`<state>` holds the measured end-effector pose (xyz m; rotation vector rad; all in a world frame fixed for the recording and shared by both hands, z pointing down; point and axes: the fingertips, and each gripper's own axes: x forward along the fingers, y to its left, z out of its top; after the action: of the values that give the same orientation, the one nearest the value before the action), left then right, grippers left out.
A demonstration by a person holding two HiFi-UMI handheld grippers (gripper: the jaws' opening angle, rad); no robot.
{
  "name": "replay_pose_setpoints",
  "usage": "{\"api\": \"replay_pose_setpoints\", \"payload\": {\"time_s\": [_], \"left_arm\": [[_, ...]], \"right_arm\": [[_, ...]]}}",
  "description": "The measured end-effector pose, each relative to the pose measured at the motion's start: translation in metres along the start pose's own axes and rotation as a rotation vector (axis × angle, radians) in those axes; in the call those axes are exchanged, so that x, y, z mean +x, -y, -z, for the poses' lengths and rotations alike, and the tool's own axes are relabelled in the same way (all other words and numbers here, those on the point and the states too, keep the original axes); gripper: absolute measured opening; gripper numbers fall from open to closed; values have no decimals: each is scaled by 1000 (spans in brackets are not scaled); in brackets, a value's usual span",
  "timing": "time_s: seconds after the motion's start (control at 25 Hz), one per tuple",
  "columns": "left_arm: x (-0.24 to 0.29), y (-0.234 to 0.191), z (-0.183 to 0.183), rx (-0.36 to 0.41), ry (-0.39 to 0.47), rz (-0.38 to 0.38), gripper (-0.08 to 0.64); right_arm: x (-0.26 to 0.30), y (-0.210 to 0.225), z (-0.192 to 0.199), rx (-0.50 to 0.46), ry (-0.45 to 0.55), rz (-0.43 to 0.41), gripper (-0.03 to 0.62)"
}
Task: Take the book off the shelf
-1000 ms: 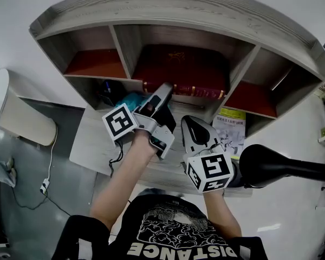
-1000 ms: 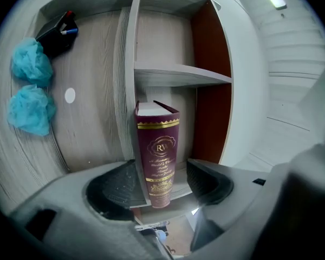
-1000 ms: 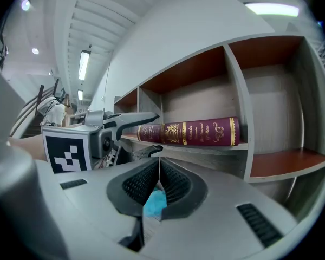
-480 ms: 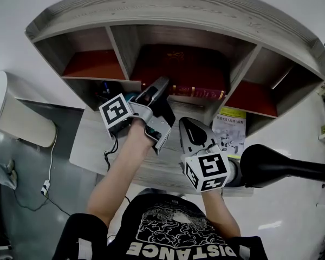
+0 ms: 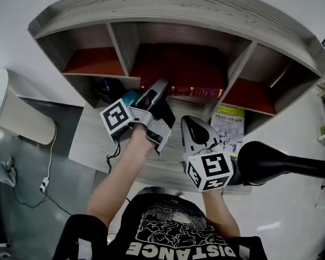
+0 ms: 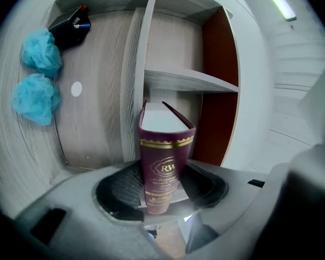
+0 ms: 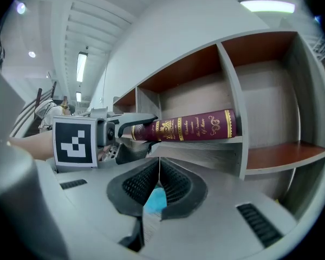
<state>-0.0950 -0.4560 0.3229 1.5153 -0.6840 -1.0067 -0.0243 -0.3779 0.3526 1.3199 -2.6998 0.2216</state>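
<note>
1. The book (image 5: 197, 91) lies flat on the floor of the middle compartment of the shelf (image 5: 179, 7). Its dark red spine with gold lettering faces out toward me.
2. My left claw (image 5: 158, 88) is at the left end of that spine, reaching into the front of the compartment.
3. In the left gripper view the end of the spine stands right between the two pads. The jaws have just been closing. They are now roughly one book-thickness apart, and each pad sits against a cover.
4. The right gripper view shows the same grip from the side, with one finger over the top cover and one beneath the book's end.
5. The book rests on the shelf board and is not lifted clear of it.
6. My right claw (image 5: 188, 122) hangs over the table (image 5: 89, 140), in front of the shelf and just to the right of the left one. It is apart from the book.
7. Its jaws are pressed together at the tips with nothing between them.
8. Two fluffy blue balls (image 6: 40, 50) lie on the table under the left part of the shelf, and a black pen holder (image 6: 70, 23) sits just beyond them.
9. A booklet (image 5: 230, 124) lies on the table below the right compartment.
</note>
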Motion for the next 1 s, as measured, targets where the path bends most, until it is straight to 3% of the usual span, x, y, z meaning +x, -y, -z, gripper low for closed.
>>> {"api": "replay_pose_setpoints", "payload": {"time_s": [0.44, 1.0], "left_arm": [[-44, 10, 28, 30, 90, 77, 204], [-113, 12, 58, 70, 183, 89, 204]], "right_arm": [[-39, -11, 5, -8, 30, -42, 17], [-81, -43, 10, -32, 52, -125, 17]]}}
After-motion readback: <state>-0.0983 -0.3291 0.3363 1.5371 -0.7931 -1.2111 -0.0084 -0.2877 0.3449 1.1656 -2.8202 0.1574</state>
